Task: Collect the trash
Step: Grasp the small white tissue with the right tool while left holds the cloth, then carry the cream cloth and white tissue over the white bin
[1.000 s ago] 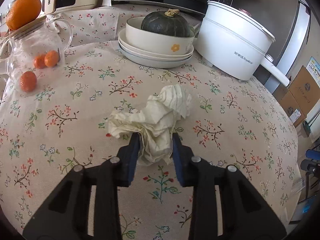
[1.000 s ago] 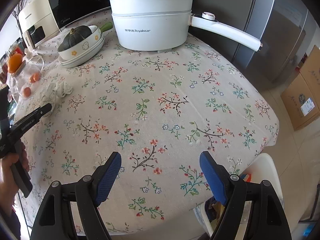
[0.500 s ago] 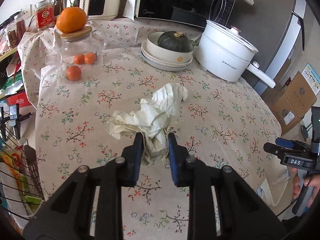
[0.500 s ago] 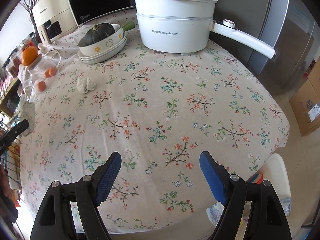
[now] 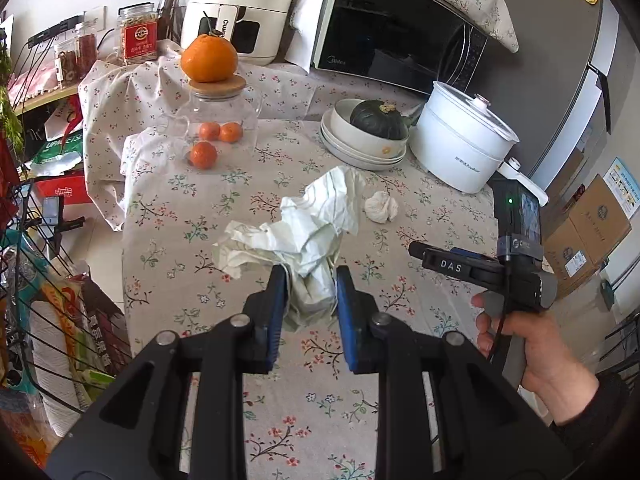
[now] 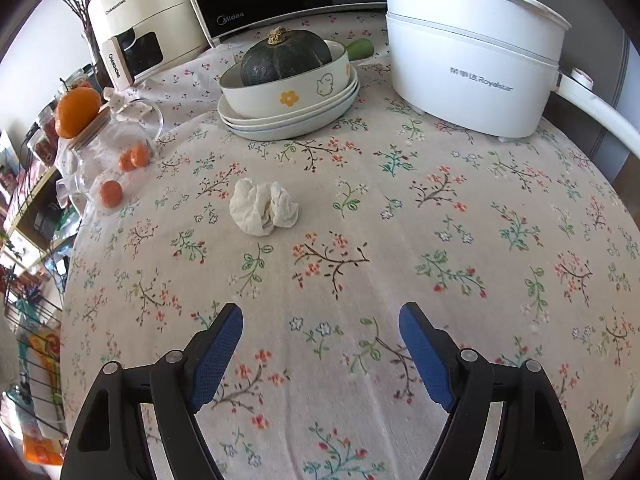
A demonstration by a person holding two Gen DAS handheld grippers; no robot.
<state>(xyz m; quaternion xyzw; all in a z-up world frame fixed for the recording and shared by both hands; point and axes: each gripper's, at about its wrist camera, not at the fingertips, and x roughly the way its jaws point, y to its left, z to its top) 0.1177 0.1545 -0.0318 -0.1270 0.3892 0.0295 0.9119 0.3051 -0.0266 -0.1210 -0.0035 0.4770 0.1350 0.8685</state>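
My left gripper (image 5: 310, 292) squeezes a big crumpled paper (image 5: 296, 236) between its blue pads. A second ago the paper lay low on the flowery tablecloth (image 5: 168, 208). Now I hold it up in the air, and I see much more of the kitchen behind it. My pads have pressed in a bit tighter on the paper.

My right gripper (image 6: 320, 344) is wide open with nothing in it. Before, it looked at bare cloth near the table edge. Now a small paper ball (image 6: 262, 208) sits on the cloth in front of it, well apart from my fingers. The ball lies near the stacked plates with the green squash (image 6: 286, 56).
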